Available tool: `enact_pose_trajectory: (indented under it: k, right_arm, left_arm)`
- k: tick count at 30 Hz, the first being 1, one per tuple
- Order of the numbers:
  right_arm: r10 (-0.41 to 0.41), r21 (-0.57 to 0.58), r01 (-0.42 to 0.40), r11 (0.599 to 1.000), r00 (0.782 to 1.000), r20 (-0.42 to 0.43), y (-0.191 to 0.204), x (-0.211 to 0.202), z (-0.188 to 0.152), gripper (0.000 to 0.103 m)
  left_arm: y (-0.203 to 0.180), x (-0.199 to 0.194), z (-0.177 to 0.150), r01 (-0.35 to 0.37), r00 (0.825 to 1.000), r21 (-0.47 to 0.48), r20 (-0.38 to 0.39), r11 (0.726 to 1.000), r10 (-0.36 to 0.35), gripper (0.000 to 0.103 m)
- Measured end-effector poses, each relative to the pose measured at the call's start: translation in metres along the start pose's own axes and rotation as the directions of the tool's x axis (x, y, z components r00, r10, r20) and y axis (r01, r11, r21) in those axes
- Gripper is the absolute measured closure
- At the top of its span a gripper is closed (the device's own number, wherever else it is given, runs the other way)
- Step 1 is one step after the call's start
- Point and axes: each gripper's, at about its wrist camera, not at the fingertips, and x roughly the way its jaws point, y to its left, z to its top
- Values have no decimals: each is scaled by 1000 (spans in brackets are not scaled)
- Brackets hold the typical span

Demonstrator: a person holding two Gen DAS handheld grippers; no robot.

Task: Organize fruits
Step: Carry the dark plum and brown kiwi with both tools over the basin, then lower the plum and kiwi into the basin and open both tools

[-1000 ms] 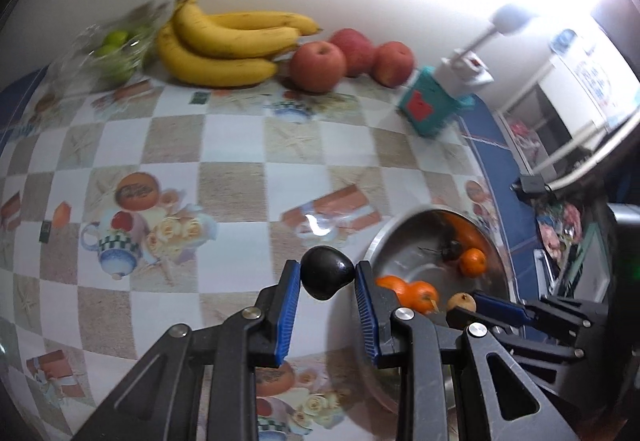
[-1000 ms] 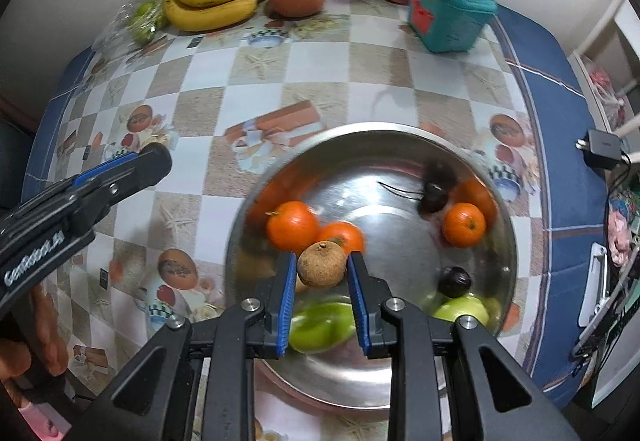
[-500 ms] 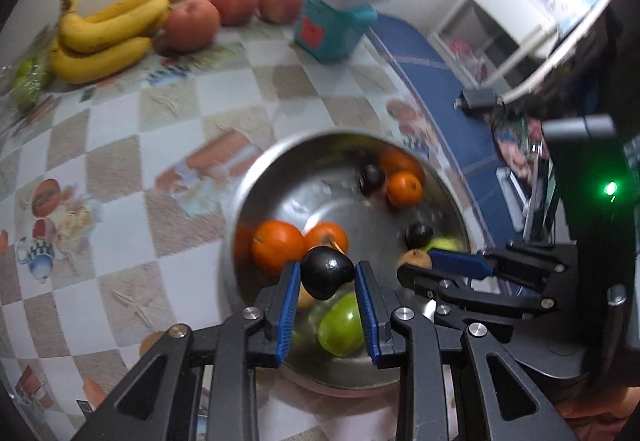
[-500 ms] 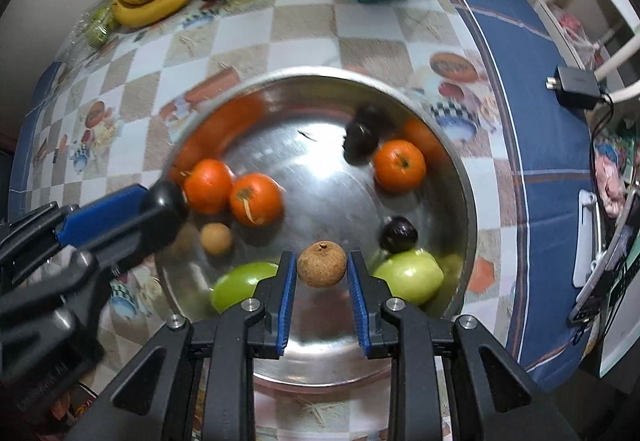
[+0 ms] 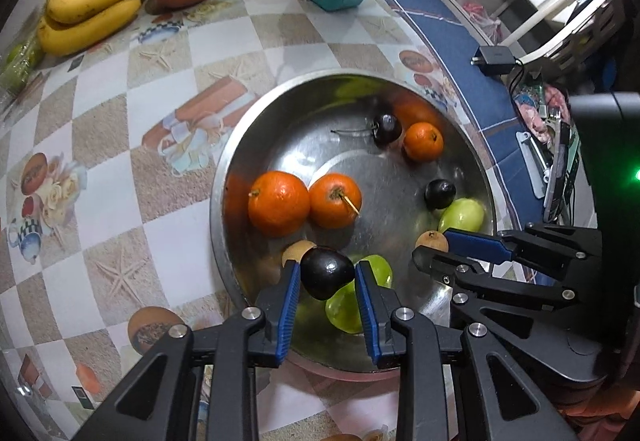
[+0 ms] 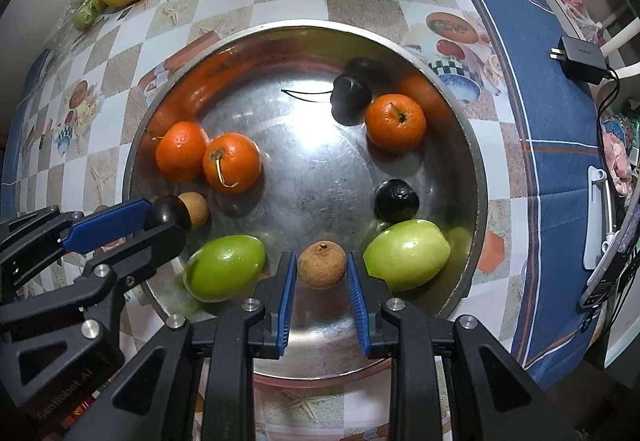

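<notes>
Over steel bowl: left tool pinching dark fruit, right tool pinching brown fruit.

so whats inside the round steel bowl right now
In the round steel bowl: three oranges, two green fruits, two dark plums and a small brown fruit. The left gripper partly covers that brown fruit.

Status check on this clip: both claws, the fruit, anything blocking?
Left claw shut on dark plum, over steel bowl. Right claw shut on brown longan, low over the bowl. Green fruits flank it; nothing blocking.
</notes>
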Motion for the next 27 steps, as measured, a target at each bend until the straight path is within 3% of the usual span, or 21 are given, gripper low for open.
enact_pose_trajectory:
  k: [10, 23, 26, 27]
  right_arm:
    - [-13, -5, 13, 1000, 1000, -5, 11, 4, 2, 76]
    - [-22, -5, 22, 1000, 999, 28, 17, -14, 10, 75]
    - [-20, -5, 21, 1000, 999, 33, 15, -16, 12, 75]
    - [-21, -5, 21, 1000, 999, 34, 15, -17, 13, 75]
  left_arm:
    - [-3, 6, -1, -18, 999, 10, -27, 1000, 18, 71]
    - [8, -17, 0, 0, 999, -25, 35, 1000, 1, 70]
    - [16, -23, 0, -16, 999, -44, 51, 999, 18, 61]
    - [20, -26, 0, -24, 998, -54, 58, 998, 27, 53]
